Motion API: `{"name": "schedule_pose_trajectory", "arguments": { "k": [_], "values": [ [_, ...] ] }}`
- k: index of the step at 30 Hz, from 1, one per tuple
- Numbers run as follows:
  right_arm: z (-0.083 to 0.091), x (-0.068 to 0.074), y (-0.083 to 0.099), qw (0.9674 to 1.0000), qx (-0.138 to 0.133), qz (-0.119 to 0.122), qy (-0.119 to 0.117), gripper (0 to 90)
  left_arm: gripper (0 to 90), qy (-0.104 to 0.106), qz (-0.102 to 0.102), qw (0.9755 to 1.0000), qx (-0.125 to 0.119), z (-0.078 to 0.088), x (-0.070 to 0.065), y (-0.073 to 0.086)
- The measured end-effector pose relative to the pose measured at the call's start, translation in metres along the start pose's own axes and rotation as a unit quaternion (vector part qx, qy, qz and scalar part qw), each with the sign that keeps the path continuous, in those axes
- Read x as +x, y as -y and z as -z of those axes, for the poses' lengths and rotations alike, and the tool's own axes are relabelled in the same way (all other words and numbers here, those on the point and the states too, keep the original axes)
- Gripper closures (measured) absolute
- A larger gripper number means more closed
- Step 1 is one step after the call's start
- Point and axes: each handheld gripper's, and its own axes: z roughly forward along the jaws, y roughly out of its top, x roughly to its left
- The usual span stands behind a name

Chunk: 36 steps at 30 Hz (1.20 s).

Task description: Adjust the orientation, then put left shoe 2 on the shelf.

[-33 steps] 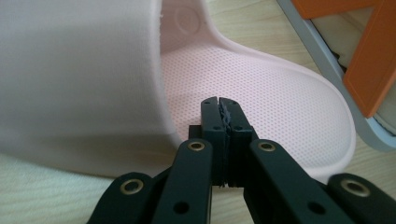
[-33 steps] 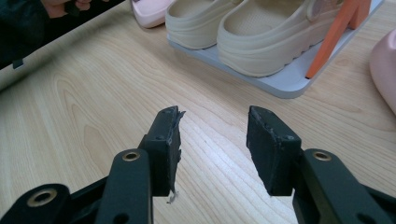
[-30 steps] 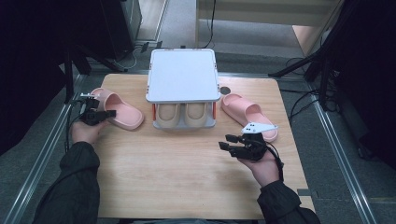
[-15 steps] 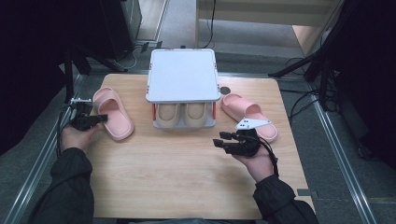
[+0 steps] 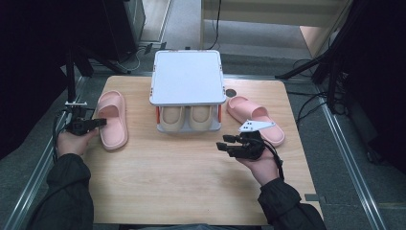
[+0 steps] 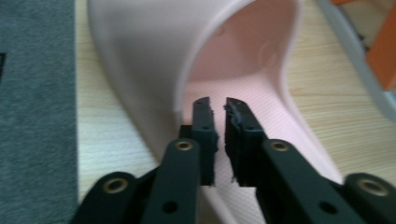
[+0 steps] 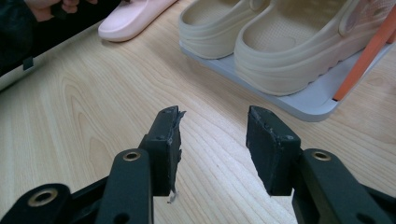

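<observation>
Pink slipper [image 5: 113,119] on the left lies flat on the table [image 5: 182,182], just ahead of the left gripper [image 5: 98,123]. In the left gripper view, that gripper's jaws have just been opening to a narrow gap, with the slipper's strap [image 6: 154,60] just beyond and beside the tips and nothing pinched between them: released, probably to leave the slipper where it lies. Past it, toward the middle, stands a two-tier shoe rack [image 5: 187,79] with a beige pair of clogs [image 7: 280,37] on its lower shelf. The right gripper [image 5: 229,142] hovers above bare wood, jaws spread wide and empty, pointing toward the rack. Behind it lies the second pink slipper [image 5: 256,119], seemingly next in line.
</observation>
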Motion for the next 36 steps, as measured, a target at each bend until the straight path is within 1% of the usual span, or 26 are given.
{"name": "schedule_pose_trajectory", "arguments": {
  "k": [1,2,4,6,8,9,11,12,13,15,16,18,23,26,28,30,31,32,33,34,35,36],
  "values": [
    [0.000,0.000,0.000,1.0000,0.000,0.000,0.000,55.8,76.5,0.003,0.006,1.0000,-0.003,0.002,-0.001,-0.001],
    [0.001,0.001,0.000,1.0000,-0.001,-0.002,0.000,55.8,72.4,0.006,0.008,0.9998,-0.015,0.007,-0.004,-0.003],
    [0.001,0.001,0.000,1.0000,-0.002,0.002,0.000,55.8,67.4,0.003,0.005,0.9998,-0.019,0.010,-0.005,-0.004],
    [0.002,0.001,0.000,1.0000,-0.003,0.002,0.000,55.8,65.8,-0.004,0.004,0.9996,-0.028,0.016,-0.006,-0.006],
    [0.003,0.001,0.000,1.0000,-0.004,0.000,0.001,55.8,62.4,-0.004,0.006,0.9992,-0.040,0.020,-0.006,-0.008],
    [0.003,0.000,0.000,1.0000,-0.005,-0.001,0.001,55.8,61.2,-0.003,0.009,0.9989,-0.047,0.021,-0.005,-0.008],
    [0.003,0.000,0.001,1.0000,-0.004,-0.003,0.003,55.8,58.1,-0.009,0.007,0.9984,-0.055,0.022,-0.003,-0.009],
    [0.003,0.000,0.001,1.0000,-0.004,-0.003,0.003,55.8,56.0,-0.009,0.007,0.9984,-0.055,0.022,-0.003,-0.009],
    [0.003,0.000,0.001,1.0000,-0.004,-0.003,0.003,55.8,54.6,-0.009,0.011,0.9982,-0.058,0.021,-0.001,-0.009],
    [0.004,0.000,0.002,1.0000,-0.003,-0.002,0.005,55.8,53.0,-0.010,0.011,0.9983,-0.057,0.019,0.000,-0.010],
    [0.005,0.000,0.003,1.0000,-0.003,-0.001,0.006,55.8,52.5,-0.018,0.012,0.9984,-0.051,0.015,0.002,-0.011],
    [0.006,0.001,0.004,1.0000,-0.002,-0.002,0.007,55.8,52.0,-0.019,0.015,0.9985,-0.049,0.013,0.003,-0.012],
    [0.014,-0.001,0.010,0.9997,-0.007,-0.010,0.020,55.8,50.3,-0.032,0.020,0.9984,-0.041,0.002,0.007,-0.015],
    [0.018,-0.001,0.012,0.9996,-0.010,-0.013,0.025,55.7,49.8,-0.037,0.029,0.9978,-0.046,-0.005,0.011,-0.015],
    [0.020,-0.001,0.013,0.9995,-0.011,-0.013,0.028,55.8,50.0,-0.042,0.034,0.9977,-0.042,-0.009,0.015,-0.015],
    [0.021,-0.001,0.014,0.9993,-0.011,-0.017,0.030,55.8,50.9,-0.041,0.043,0.9974,-0.041,-0.011,0.018,-0.015],
    [0.022,-0.001,0.015,0.9993,-0.011,-0.017,0.030,55.8,50.9,-0.042,0.041,0.9974,-0.041,-0.012,0.019,-0.015],
    [0.022,-0.001,0.015,0.9993,-0.011,-0.017,0.030,55.8,50.9,-0.046,0.041,0.9972,-0.042,-0.014,0.018,-0.016],
    [0.022,-0.002,0.015,0.9993,-0.011,-0.018,0.031,55.7,52.0,-0.054,0.035,0.9969,-0.046,-0.015,0.016,-0.017],
    [0.022,-0.002,0.015,0.9993,-0.011,-0.018,0.031,55.7,53.3,-0.054,0.035,0.9969,-0.046,-0.015,0.016,-0.017],
    [0.022,-0.002,0.016,0.9993,-0.011,-0.018,0.032,55.7,53.3,-0.060,0.034,0.9964,-0.049,-0.016,0.016,-0.017],
    [0.022,-0.002,0.016,0.9992,-0.011,-0.019,0.033,55.8,54.8,-0.061,0.034,0.9963,-0.051,-0.017,0.016,-0.017]
  ]
}}
